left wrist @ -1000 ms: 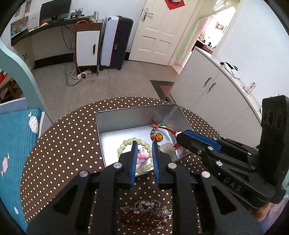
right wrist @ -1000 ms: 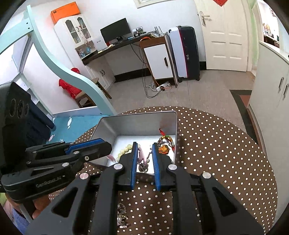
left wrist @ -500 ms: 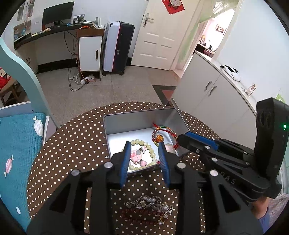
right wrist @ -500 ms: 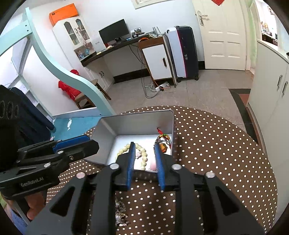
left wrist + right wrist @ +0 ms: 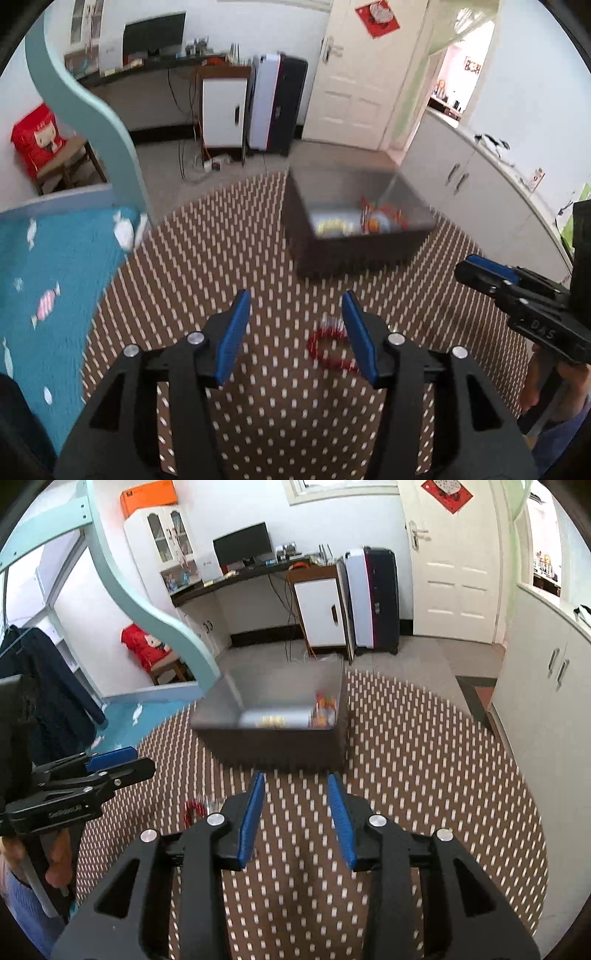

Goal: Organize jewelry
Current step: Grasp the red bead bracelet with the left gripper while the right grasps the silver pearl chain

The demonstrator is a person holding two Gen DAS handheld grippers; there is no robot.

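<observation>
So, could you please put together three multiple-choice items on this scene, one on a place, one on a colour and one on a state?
1. Where does the red bead bracelet lie?
A. inside the metal tin
B. on the dotted tablecloth, nearer the camera than the tin
C. on the blue bedding

2. What colour are the pads on the left gripper?
A. blue
B. green
C. white

3. What is between the fingers of the right gripper?
A. a bead bracelet
B. the tin's rim
C. nothing

Answers: B, the bracelet sits on the tablecloth, outside the metal tin; A, both pads show blue; C, only tablecloth shows between its opening fingers.
</observation>
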